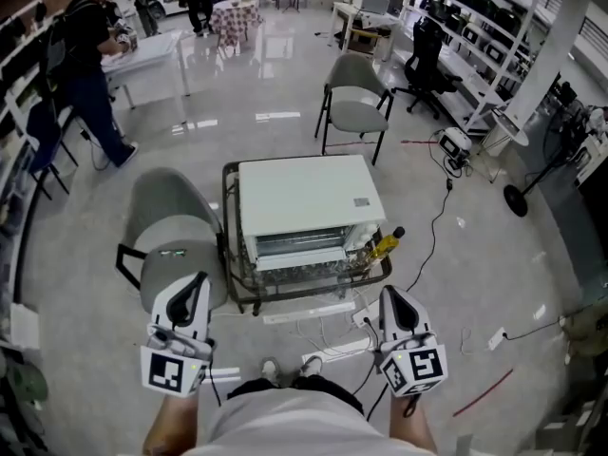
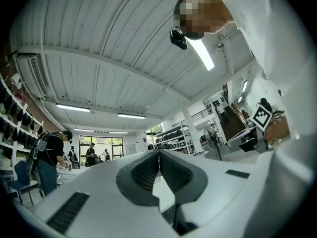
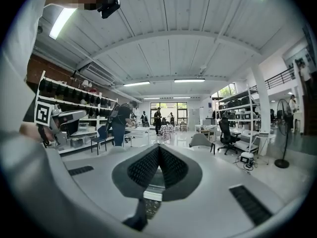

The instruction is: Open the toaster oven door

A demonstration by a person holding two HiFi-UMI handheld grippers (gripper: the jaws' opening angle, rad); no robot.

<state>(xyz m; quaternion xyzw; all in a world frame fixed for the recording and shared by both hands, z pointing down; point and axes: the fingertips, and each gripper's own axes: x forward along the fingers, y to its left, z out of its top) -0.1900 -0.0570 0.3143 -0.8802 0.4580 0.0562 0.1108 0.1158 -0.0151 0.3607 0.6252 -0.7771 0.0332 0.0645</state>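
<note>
Open air lies before the oven (image 1: 306, 202) door. A grey chair (image 1: 169, 224) stands just beside the cart (image 1: 230, 250) on its left. A yellow bottle (image 1: 384, 246) stands at the oven's right front corner. Cables (image 1: 328, 335) litter the floor (image 1: 475, 264) below, which is bare on the right.

Glossy pale floor (image 1: 275, 84) reflecting light; grey chair (image 1: 357, 110) standing far, shelving (image 1: 467, 28) running along right, ceiling strips (image 3: 190, 80) glowing.

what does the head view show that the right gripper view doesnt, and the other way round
Only the head view: the white box-shaped toaster oven's top and front, and the yellow bottle beside it. Only the right gripper view: the right gripper's black ribbed pads closed together, empty, and the white ceiling's strip lights. Both: the grey padded chair and the black office chair beyond.
</note>
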